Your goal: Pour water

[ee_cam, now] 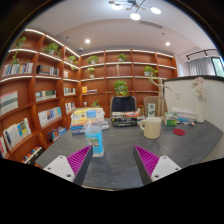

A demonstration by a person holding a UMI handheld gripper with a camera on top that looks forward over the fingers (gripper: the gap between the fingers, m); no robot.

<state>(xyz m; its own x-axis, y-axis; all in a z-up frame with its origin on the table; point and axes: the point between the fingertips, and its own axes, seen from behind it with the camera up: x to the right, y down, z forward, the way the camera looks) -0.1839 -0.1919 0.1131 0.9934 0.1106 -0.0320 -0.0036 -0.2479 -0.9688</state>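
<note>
Gripper (112, 163) low at 6 o'clock, fingers spread wide, magenta pads (78, 160) facing inward across an open gap. Nothing held; bare grey tabletop (115, 150) shows between them.

Water bottle (96, 138): clear plastic, upright, label around its middle, cap on. Stands on the table at roughly 11 o'clock from the gap between the fingers, just beyond the left finger's tip, not touching it.

Pale cup (152, 127): upright, further out at about 1 o'clock, well apart from the bottle and beyond the right finger. Small red item (179, 130) on the table to the cup's 3 o'clock; cannot tell what it is.

Far edge of table, 12 o'clock: stack of books or boxes (84, 118) and a dark tray-like object (124, 120), details unclear.

Background: wooden bookshelves (40, 95) run from 9 o'clock round to 1 o'clock, with books and potted plants (121, 88) on them. Ceiling lights (135, 15) overhead at 12 o'clock.
</note>
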